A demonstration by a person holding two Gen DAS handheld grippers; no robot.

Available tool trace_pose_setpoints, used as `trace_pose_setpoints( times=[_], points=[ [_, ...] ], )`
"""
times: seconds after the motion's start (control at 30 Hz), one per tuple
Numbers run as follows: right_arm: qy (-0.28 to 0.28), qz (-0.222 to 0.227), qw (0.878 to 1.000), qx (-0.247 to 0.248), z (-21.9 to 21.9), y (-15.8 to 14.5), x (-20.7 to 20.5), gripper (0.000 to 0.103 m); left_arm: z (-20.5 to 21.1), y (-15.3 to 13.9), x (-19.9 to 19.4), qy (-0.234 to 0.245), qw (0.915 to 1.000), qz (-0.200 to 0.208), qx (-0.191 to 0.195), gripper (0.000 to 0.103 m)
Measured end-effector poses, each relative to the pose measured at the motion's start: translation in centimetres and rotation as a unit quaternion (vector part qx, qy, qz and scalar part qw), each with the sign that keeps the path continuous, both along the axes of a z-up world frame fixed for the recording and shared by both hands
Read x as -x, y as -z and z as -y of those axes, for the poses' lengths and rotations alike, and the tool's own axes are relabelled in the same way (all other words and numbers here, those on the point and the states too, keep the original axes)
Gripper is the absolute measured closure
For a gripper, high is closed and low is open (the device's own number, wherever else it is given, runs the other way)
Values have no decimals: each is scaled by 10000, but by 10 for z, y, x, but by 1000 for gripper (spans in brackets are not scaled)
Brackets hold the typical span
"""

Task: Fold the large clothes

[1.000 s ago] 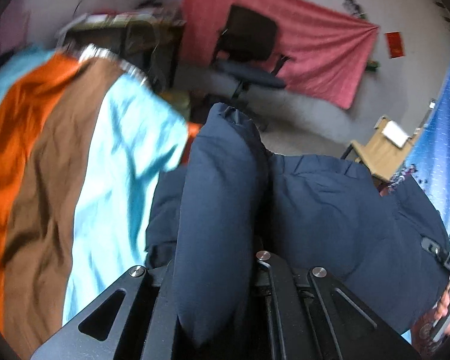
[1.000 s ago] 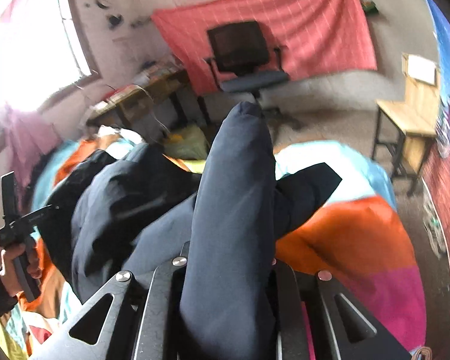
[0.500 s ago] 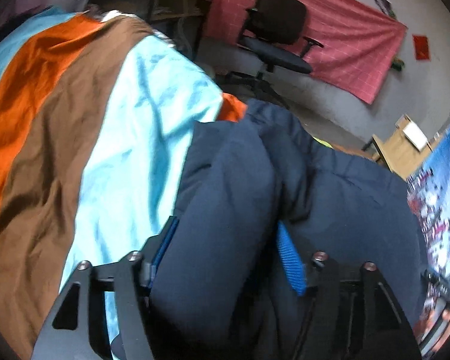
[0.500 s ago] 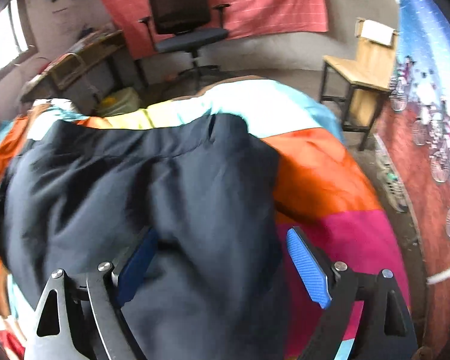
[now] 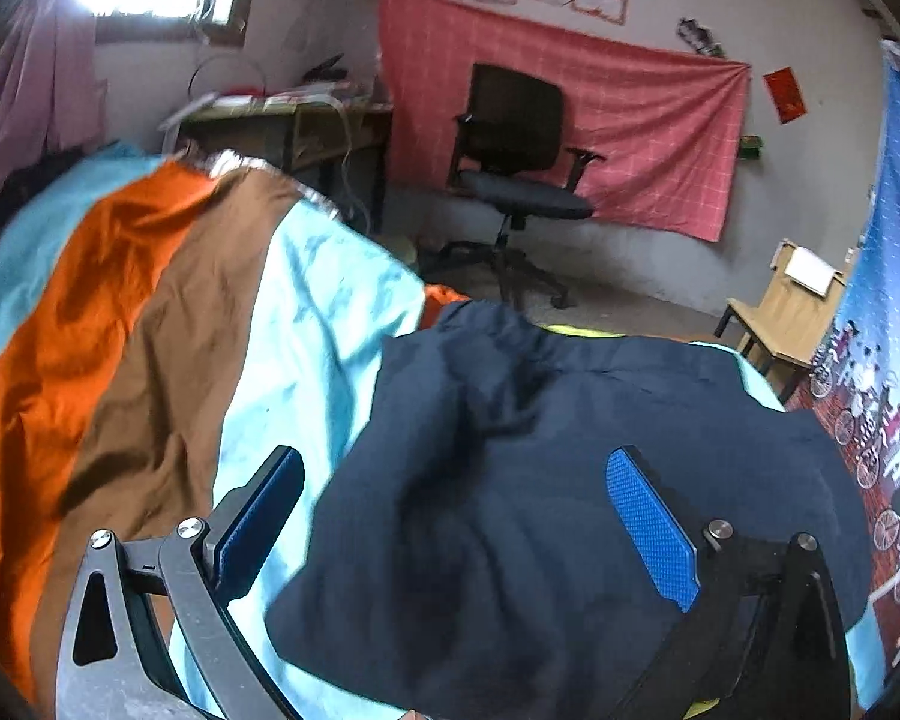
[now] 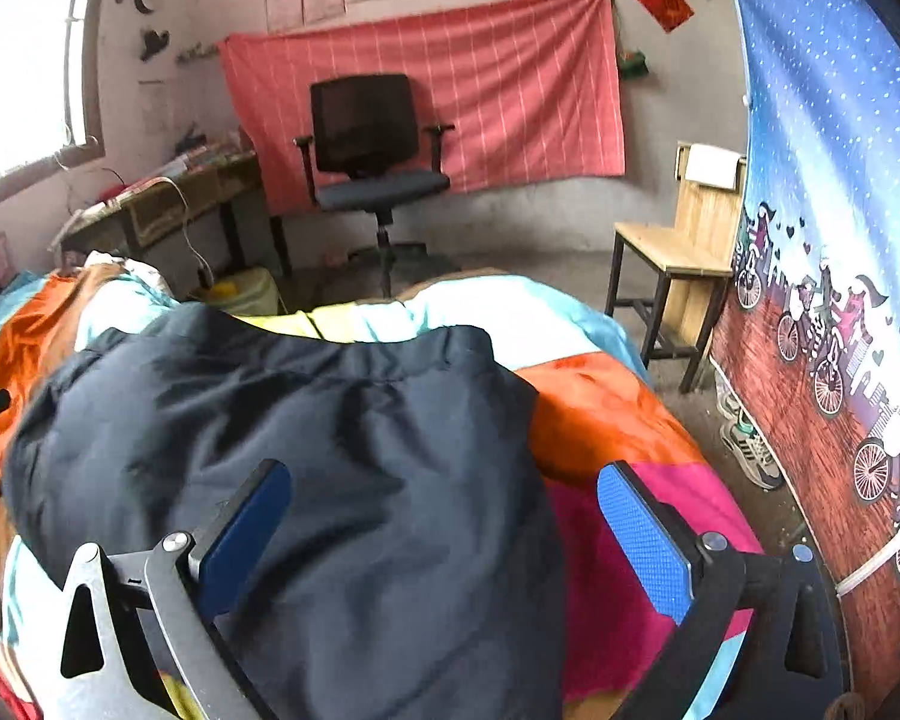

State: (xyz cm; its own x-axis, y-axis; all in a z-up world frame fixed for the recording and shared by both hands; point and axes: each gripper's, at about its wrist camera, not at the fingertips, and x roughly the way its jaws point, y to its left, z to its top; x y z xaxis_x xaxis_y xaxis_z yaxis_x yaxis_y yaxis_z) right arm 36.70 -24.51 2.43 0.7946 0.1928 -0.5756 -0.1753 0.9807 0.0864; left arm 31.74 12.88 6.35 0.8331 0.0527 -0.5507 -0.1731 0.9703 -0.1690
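Looks partway done: the dark navy padded jacket lies doubled over in a lumpy bundle on the striped multicolour bedspread. Left gripper and right gripper both gape wide, holding nothing. Probably needs another fold plus smoothing.

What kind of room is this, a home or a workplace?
Most likely a bedroom at home. A bed with a striped cover fills the front, a cluttered desk and an office chair stand by the wall, and sneakers lie on the floor.
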Motion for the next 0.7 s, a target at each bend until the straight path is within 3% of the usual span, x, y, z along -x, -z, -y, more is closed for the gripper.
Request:
trace_pose_setpoints(
  times=[0.37, 0.7],
  points=[
    [-199, 589, 9978, -239, -27, -22, 74, 0, 67, -18, 51, 704, 9946, 459, -607, 2],
    [-313, 873, 9956, -140, -38, -21, 123, 0, 80, -12, 84, 833, 9932, 495, -651, 2]
  ],
)
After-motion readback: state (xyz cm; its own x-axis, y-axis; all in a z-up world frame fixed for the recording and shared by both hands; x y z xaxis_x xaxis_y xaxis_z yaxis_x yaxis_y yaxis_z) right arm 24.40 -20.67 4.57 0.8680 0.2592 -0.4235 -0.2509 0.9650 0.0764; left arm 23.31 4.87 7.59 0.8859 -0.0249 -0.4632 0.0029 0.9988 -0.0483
